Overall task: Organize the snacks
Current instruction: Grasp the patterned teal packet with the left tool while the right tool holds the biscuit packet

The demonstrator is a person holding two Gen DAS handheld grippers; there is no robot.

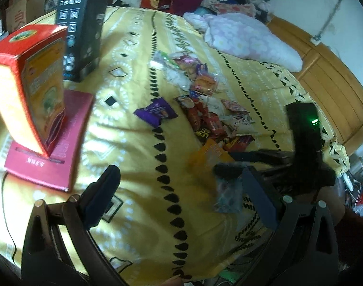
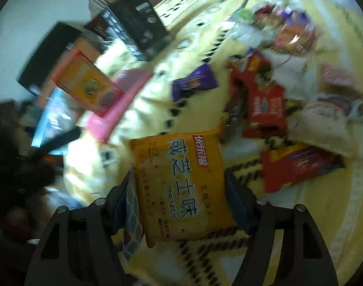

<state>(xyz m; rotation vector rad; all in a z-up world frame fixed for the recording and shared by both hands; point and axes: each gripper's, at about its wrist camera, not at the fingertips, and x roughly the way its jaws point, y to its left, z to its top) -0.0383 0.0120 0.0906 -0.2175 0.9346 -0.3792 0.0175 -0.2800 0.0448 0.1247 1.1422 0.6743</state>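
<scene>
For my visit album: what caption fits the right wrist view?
Right hand-held gripper holding a yellow biscuit packet above a snack-strewn yellow bedspread.

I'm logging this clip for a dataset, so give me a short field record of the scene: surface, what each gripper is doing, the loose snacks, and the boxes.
surface: yellow patterned bedspread
right gripper: shut on yellow biscuit packet
left gripper: open, holding nothing
snack pile: loose mixed wrappers, mid-bed
purple packet: lying apart from the pile, on its box side
orange-red box: upright on flat pink box
black box: upright, behind them
</scene>
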